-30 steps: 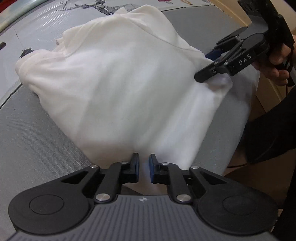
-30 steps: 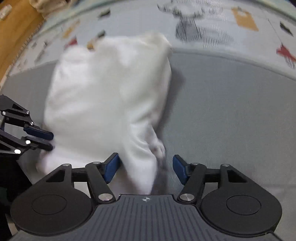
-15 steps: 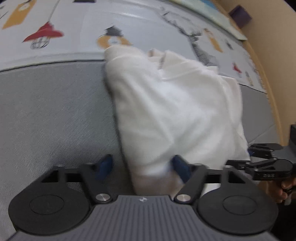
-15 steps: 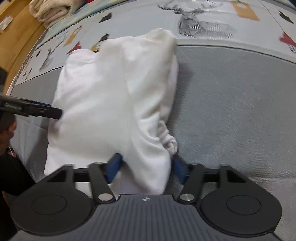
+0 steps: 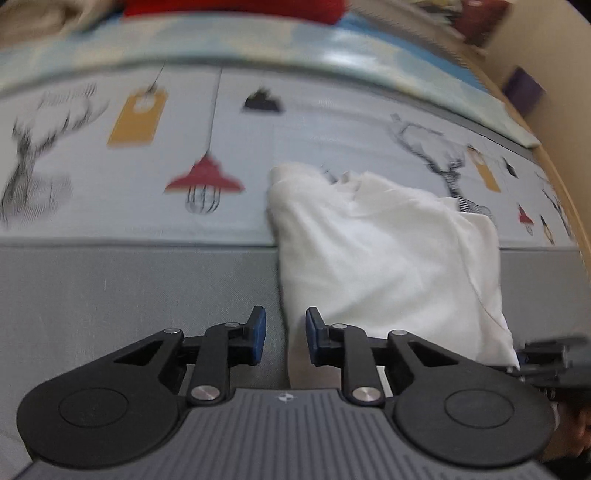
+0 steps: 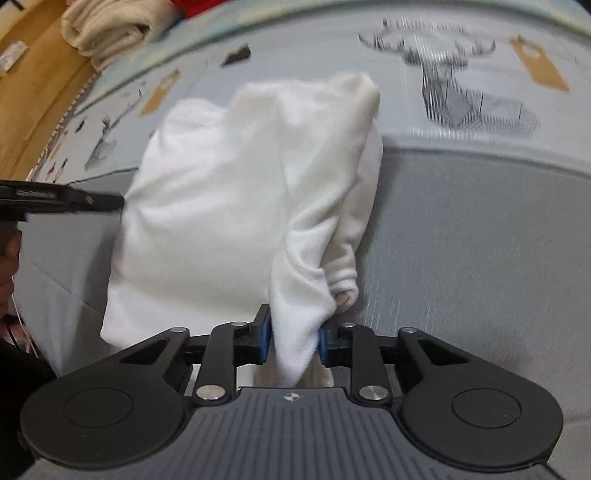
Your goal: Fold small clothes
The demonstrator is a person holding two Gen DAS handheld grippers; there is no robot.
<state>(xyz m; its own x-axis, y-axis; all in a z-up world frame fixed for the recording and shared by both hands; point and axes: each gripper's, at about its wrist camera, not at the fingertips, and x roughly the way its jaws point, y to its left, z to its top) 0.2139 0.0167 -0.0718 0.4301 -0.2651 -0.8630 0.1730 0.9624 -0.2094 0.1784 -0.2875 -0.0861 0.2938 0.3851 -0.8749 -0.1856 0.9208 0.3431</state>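
Note:
A white garment lies bunched on the grey mat, its far end reaching onto the patterned play mat. My left gripper has its jaws closing around the garment's near left edge, with a gap still showing beside the cloth. My right gripper is shut on the garment's near right corner, which bulges up between the pads. The garment fills the middle of the right wrist view. The left gripper shows at the garment's left side there; the right gripper shows at far right in the left wrist view.
The grey mat meets a play mat printed with deer, lamps and tags. Folded beige clothes sit on the wooden floor at back left. A red object lies at the far edge.
My right gripper has closed on the garment's corner. My left gripper's jaws have narrowed around the garment's left edge, and its view has tilted up toward the far play mat.

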